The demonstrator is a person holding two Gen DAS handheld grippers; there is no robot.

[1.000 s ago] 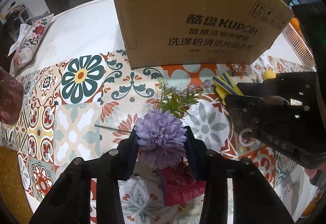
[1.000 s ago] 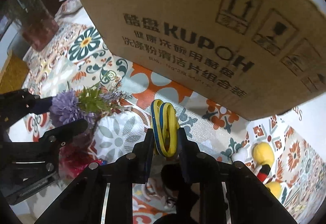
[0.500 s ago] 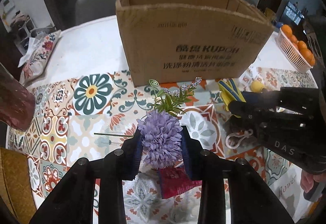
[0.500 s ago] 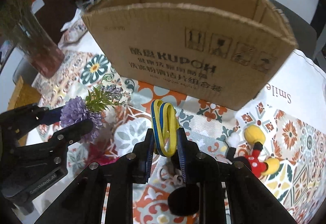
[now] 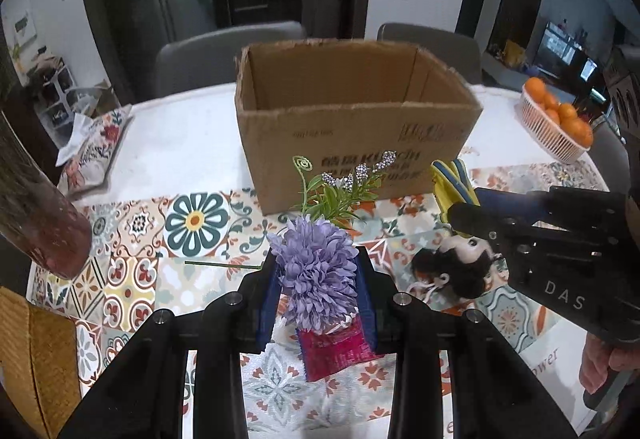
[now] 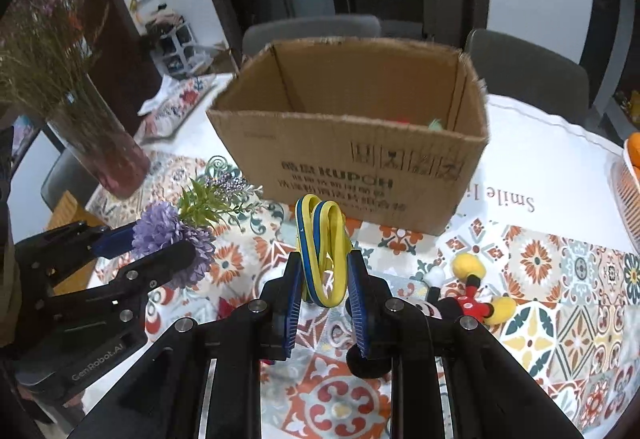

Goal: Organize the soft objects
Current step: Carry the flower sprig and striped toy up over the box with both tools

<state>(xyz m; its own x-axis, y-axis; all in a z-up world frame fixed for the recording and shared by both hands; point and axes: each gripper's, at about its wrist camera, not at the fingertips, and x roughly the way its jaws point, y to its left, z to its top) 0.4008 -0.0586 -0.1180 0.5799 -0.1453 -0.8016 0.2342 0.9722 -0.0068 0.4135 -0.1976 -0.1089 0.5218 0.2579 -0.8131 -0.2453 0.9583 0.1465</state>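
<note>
Left gripper (image 5: 316,291) clamped on purple flower (image 5: 316,271), held above table (image 5: 188,143), near side of box (image 5: 356,143) | right gripper (image 6: 323,291) clamped on yellow-blue band (image 6: 320,239), right of flower | flower judged light, soft, crushable: hold at stem base | band judged floppy, may slip

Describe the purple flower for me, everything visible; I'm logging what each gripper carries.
The purple flower is an artificial bloom with a dense, ruffled lilac head that looks like fabric. A green leafy sprig with small lavender buds rises behind it, ending in a curled green tendril. It is held off the patterned tablecloth, clamped by its head in the left gripper jaws, in front of the open cardboard box.
</note>
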